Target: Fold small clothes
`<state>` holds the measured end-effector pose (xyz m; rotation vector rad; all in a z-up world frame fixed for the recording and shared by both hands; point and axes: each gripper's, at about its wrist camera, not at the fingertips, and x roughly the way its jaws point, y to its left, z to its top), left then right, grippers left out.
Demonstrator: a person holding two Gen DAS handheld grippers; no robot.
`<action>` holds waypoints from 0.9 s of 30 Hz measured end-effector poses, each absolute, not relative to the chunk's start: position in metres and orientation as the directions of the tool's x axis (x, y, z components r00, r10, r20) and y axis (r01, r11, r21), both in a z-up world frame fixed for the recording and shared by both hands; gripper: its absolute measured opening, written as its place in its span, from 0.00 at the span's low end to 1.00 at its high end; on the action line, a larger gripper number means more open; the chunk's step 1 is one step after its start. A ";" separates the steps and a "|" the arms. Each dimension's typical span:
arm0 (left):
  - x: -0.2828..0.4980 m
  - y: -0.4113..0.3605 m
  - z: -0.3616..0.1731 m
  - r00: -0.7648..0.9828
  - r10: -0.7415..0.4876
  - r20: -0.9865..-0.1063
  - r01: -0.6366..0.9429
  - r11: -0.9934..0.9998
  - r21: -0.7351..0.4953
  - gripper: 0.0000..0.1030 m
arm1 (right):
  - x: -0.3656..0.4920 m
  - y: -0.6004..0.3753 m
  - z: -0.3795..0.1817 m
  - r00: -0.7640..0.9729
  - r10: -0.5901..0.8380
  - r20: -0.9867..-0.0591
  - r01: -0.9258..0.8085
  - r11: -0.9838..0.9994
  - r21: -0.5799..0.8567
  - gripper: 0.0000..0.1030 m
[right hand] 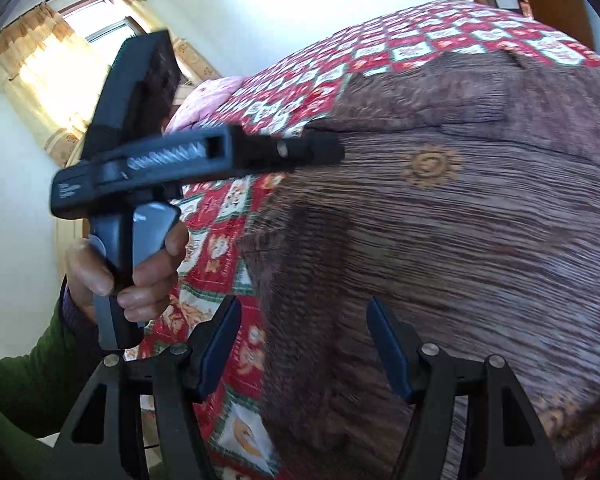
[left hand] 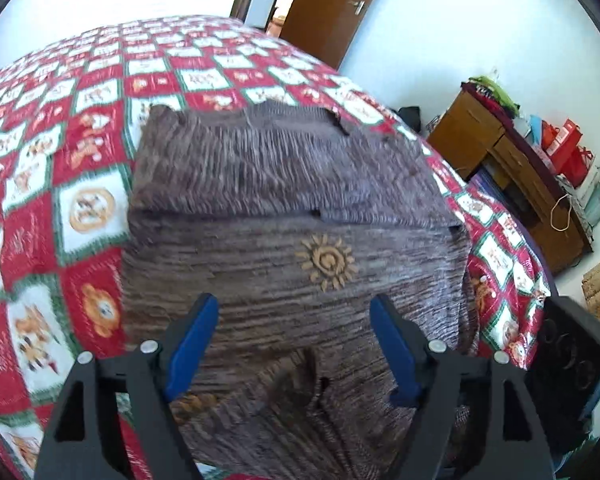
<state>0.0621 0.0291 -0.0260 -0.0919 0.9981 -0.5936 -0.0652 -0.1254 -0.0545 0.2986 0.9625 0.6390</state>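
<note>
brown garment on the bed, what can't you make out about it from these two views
- Brown garment: its near edge is cut off by the bottom of the left wrist view, behind the left gripper.
- Its right side runs out of the right wrist view, beyond the right gripper.
- What kind of clothing it is: motion blur and folds hide its outline.
- Bedspread motifs: blurred.

No text or label can be read.

Left gripper [left hand: 294, 314] jaws spread wide; right gripper [right hand: 302, 318] likewise spread; left hand [right hand: 130, 270] grips handle.
</note>
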 end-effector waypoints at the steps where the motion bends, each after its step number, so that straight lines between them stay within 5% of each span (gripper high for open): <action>1: 0.062 0.034 -0.023 0.402 -0.512 -0.759 0.424 0.839 -0.341 0.78 | -0.062 -0.117 -0.056 0.406 0.619 -0.672 -0.381 0.783 0.492 0.64; 10: 0.065 0.056 -0.018 0.461 -0.444 -0.768 0.418 0.872 -0.253 0.78 | -0.052 -0.081 -0.079 0.415 0.500 -0.760 -0.412 0.848 0.333 0.61; 13: 0.053 0.054 -0.018 0.463 -0.429 -0.776 0.503 0.848 -0.169 0.80 | -0.046 -0.105 -0.085 0.411 0.502 -0.761 -0.344 0.858 0.380 0.25; 16: 0.045 0.044 -0.021 0.423 -0.445 -0.789 0.617 0.779 -0.109 0.83 | -0.039 -0.136 -0.090 0.406 0.544 -0.734 -0.268 0.839 0.473 0.15; 27: 0.031 -0.021 -0.058 0.291 -0.403 -0.868 0.889 0.449 0.089 0.85 | -0.021 -0.168 -0.100 0.365 0.670 -0.647 -0.174 0.731 0.660 0.14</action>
